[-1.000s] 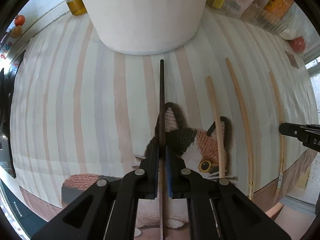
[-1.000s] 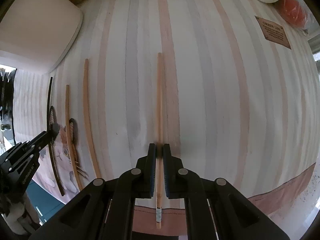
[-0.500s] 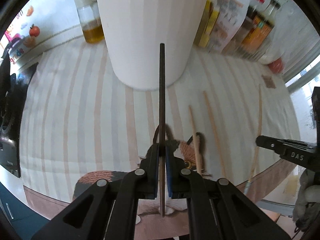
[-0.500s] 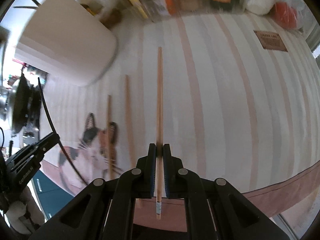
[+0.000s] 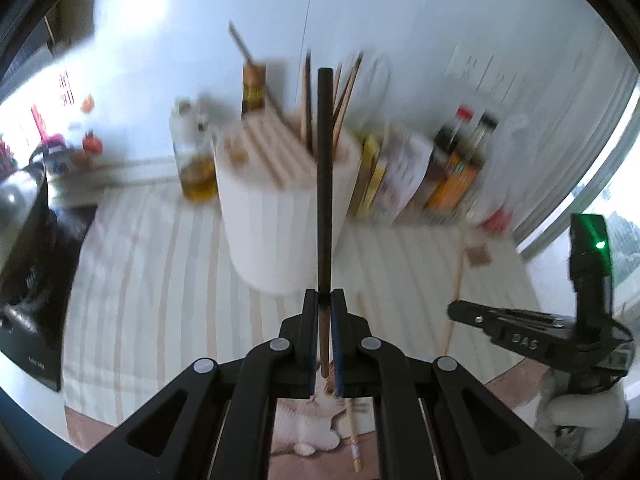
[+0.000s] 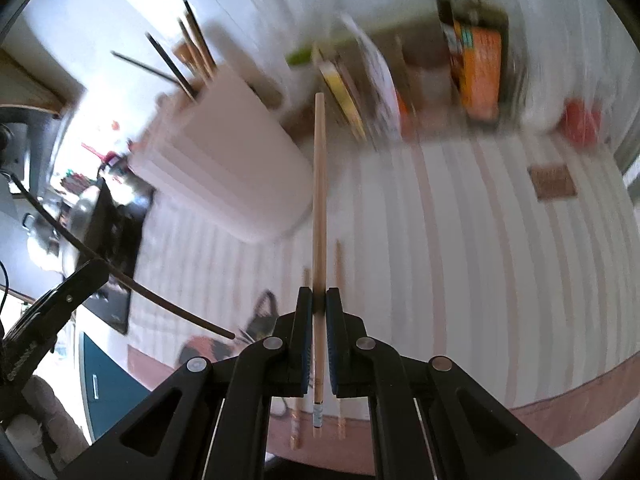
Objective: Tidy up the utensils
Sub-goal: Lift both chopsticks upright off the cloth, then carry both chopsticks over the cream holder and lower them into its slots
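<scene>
My left gripper is shut on a dark chopstick and holds it raised, pointing toward the white utensil holder, which has several chopsticks standing in it. My right gripper is shut on a light wooden chopstick, lifted above the striped cloth. Two more light chopsticks lie on the cloth under it. The holder stands at the upper left in the right wrist view. The left gripper with its dark chopstick shows at the left there. The right gripper shows at the right in the left wrist view.
Bottles and packets stand along the wall behind the holder. An oil bottle stands to its left. A dark pot and stove are at the far left. The cloth has a cat picture near the front edge.
Both grippers have lifted their chopsticks off the cloth and tilted up, so the holder's top and the wall now show. The view is motion-blurred.
</scene>
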`<act>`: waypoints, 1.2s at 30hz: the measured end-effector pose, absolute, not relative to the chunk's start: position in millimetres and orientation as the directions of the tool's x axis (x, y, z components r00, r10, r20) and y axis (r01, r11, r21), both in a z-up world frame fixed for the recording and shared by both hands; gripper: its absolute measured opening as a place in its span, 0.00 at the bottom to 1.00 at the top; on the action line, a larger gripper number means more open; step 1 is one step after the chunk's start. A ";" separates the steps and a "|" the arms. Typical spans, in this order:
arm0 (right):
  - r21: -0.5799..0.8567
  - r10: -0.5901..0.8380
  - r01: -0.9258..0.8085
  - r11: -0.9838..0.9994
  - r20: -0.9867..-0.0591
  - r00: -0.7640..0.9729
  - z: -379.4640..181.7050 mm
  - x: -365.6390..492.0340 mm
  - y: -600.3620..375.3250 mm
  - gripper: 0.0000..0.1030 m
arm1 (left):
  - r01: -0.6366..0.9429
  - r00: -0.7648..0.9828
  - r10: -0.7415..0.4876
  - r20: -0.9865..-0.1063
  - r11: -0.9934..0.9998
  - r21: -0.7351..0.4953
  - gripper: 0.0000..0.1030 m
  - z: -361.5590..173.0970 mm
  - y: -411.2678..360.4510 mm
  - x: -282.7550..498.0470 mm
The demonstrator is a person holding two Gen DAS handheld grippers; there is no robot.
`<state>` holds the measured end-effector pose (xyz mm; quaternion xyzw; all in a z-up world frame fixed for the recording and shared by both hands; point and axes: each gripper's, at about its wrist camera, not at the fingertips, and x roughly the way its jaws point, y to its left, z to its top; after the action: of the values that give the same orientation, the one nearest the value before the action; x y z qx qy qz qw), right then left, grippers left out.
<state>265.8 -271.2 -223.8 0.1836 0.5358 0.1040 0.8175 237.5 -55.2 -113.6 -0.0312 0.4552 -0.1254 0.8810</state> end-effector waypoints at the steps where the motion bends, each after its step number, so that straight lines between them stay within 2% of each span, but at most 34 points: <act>1: 0.418 0.371 0.019 0.908 -0.825 0.425 -213.5 266.9 -271.0 0.06 | 0.199 0.572 -0.259 -0.778 0.964 -0.175 0.03 -101.9 -55.2 237.6; 9: 0.444 0.369 -0.028 0.896 -0.707 0.604 -122.6 295.3 -275.3 0.06 | 0.242 0.664 -0.321 -0.675 0.947 -0.213 0.03 -31.9 -53.2 253.8; 13: 0.437 0.356 -0.052 0.898 -0.652 0.670 -83.5 316.6 -273.3 0.06 | 0.246 0.703 -0.315 -0.638 0.949 -0.197 0.03 -9.9 -55.0 272.9; 19: 0.421 0.332 -0.073 0.904 -0.586 0.739 -52.8 349.0 -264.1 0.06 | 0.229 0.747 -0.280 -0.603 0.960 -0.161 0.03 13.3 -53.7 309.0; 28: 0.396 0.315 -0.105 0.912 -0.515 0.798 -54.1 394.3 -234.8 0.06 | 0.186 0.773 -0.225 -0.594 0.974 -0.127 0.03 22.1 -40.3 365.9; 36: 0.375 0.310 -0.123 0.919 -0.493 0.813 -84.2 416.2 -213.3 0.06 | 0.181 0.742 -0.211 -0.637 0.977 -0.113 0.03 -6.2 -39.9 401.0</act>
<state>416.2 -213.3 -84.2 0.1651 0.2830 0.1154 0.9377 401.0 -39.9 -6.2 -0.0219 0.3437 -0.1050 0.9329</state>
